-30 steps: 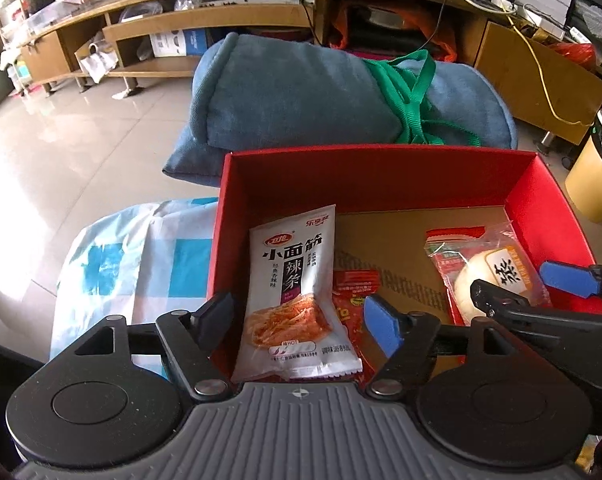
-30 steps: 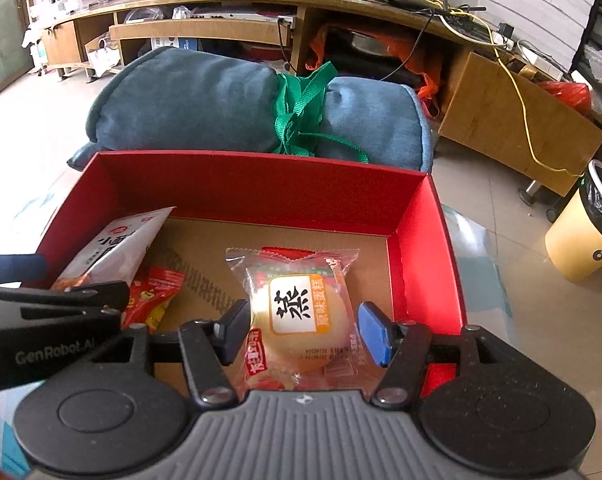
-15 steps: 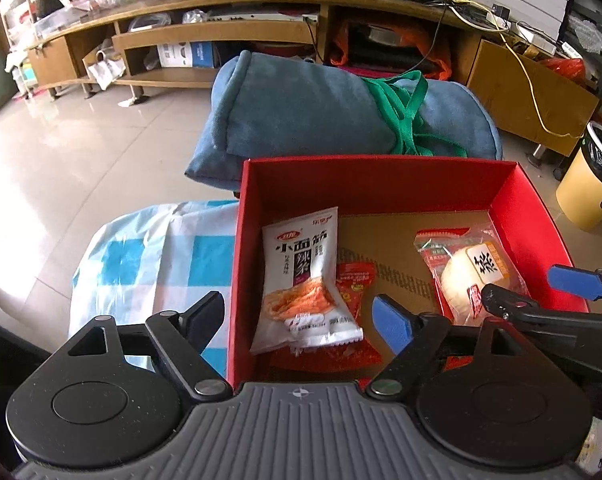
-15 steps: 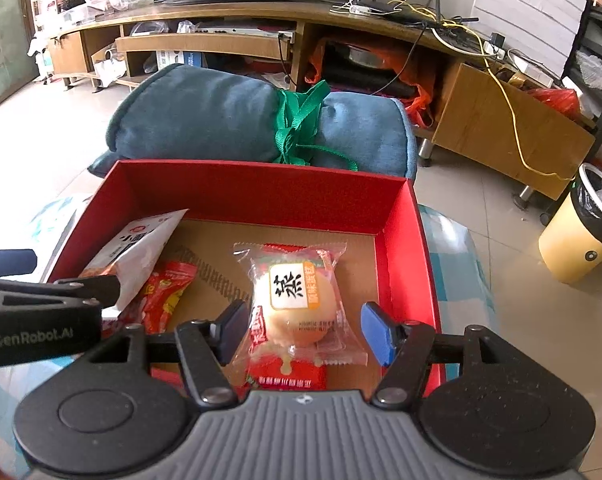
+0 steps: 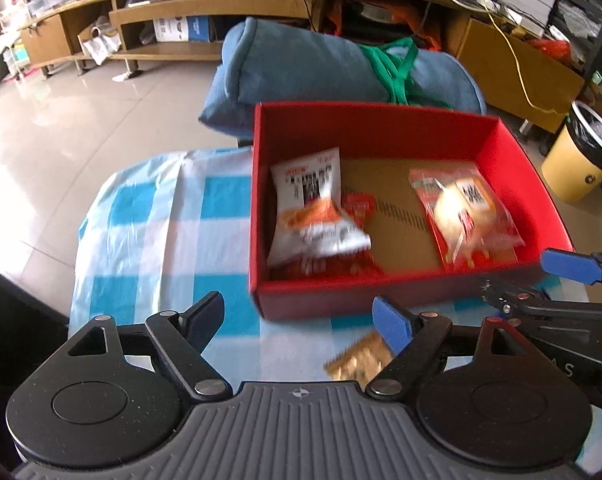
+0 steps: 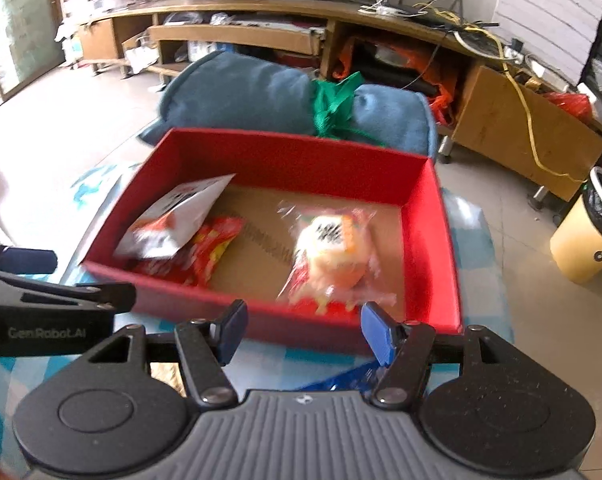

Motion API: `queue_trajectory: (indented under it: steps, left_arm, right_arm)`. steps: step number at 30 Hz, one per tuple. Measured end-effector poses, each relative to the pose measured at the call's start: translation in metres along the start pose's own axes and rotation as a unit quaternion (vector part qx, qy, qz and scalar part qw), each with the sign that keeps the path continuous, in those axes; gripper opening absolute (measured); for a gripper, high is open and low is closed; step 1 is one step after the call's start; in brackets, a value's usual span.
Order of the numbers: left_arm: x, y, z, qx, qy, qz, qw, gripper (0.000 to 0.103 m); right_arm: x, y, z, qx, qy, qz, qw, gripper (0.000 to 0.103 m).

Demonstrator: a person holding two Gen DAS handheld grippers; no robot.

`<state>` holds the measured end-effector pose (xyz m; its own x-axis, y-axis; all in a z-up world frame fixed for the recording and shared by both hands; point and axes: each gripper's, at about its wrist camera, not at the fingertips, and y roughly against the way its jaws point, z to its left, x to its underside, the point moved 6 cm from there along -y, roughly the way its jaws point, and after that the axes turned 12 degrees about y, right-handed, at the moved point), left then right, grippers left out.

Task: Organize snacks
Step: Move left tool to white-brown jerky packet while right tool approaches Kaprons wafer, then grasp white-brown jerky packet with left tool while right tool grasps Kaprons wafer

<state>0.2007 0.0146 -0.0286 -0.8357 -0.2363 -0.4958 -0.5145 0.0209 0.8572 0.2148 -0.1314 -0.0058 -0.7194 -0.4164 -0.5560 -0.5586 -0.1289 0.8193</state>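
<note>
Both grippers stand clear of the load: the left gripper (image 5: 299, 314) has its fingers spread wide and empty, poised above the checked cloth on the surface (image 5: 161, 216) just short of the near wall of the red box (image 5: 381, 292); the right gripper (image 6: 301, 326) is likewise wide apart and holding nothing, at that same near wall. Inside the box, the white noodle-snack packet (image 5: 313, 208) leans against the wall at 9 o'clock, lying over a red packet (image 5: 357, 206), and the wrapped bun (image 5: 463, 208) sits toward 3 o'clock on top of another red packet whose edge alone shows. Two items are outside the box on the cloth: a gold-wrapped snack (image 5: 359, 360) just beside the left gripper's right-hand finger, and a blue packet (image 6: 349, 376) partly hidden beneath the right gripper. Judgement: these appear to be the remaining items to collect. Risks: both are thin and lie flat, so fingers closing from above may skid off or pinch the loose cloth with them, dragging the cloth and the box. The grippers work near each other at 6 o'clock, so a simultaneous reach could bring them into collision. The leaning white packet could slide down if the box is knocked. Both views are blurred; finer detail cannot be confirmed.
</note>
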Motion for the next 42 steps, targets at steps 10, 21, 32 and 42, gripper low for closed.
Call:
queue_trajectory:
  steps: [10,21,32,42]
  left_arm:
    - [0.05,0.019,0.027,0.004,-0.04,0.037,0.9985,0.086]
    - [0.107,0.038,0.05,0.031,-0.142,0.102,0.9841,0.086]
    - [0.133,0.046,0.055,0.085,-0.299,0.132,0.9414,0.086]
    - [0.163,0.035,0.061,0.129,-0.425,0.15,0.8833,0.084]
  right_arm:
    - [0.034,0.002,0.043,-0.042,0.037,0.035,0.998,0.061]
    - [0.072,0.015,0.072,-0.085,0.07,0.059,0.992,0.061]
    - [0.091,0.027,0.083,-0.109,0.079,0.081,0.988,0.061]
    - [0.094,0.02,0.08,-0.116,0.076,0.1,0.985,0.062]
